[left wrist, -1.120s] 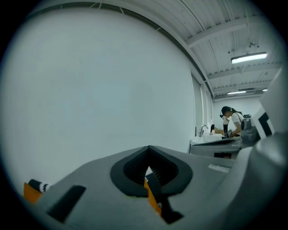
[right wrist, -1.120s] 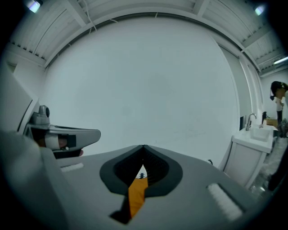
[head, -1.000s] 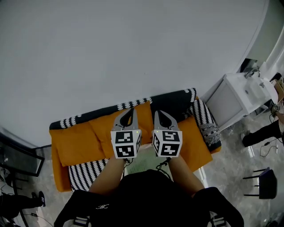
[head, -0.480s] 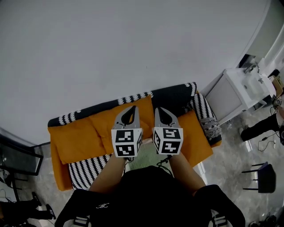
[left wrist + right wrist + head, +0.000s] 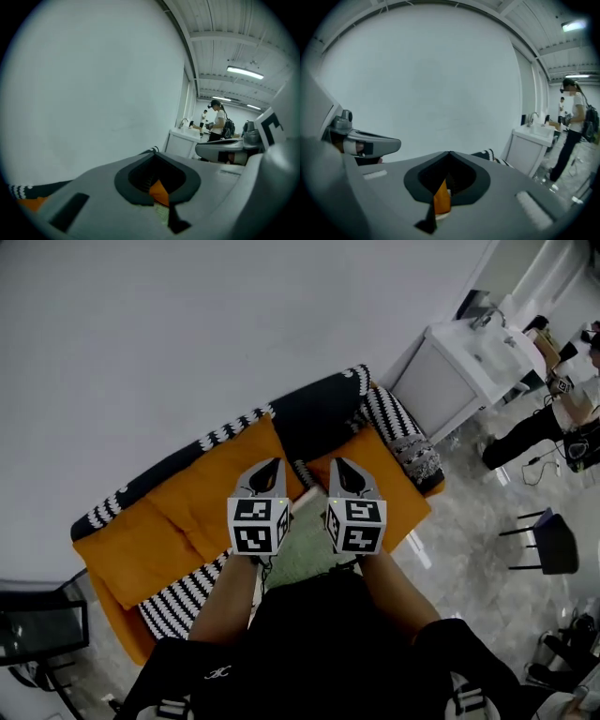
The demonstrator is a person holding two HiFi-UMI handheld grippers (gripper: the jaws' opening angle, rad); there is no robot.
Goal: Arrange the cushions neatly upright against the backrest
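Observation:
An orange sofa stands against the white wall, its backrest draped in black cloth with a white pattern. Two orange cushions lean on the backrest at the left. At its right end sits a black cushion, beside a black-and-white striped one. Another striped cushion lies flat on the seat's left front. A pale green cushion lies under my hands. My left gripper and right gripper hover side by side above the seat, both shut and empty.
A white sink cabinet stands right of the sofa. A person stands further right on the glossy tiled floor, and a black chair is nearer. A dark stand sits at the sofa's left end.
Both grippers have come down toward the seat and tipped downward, still shut. The head view has swung, so the sofa now runs diagonally.

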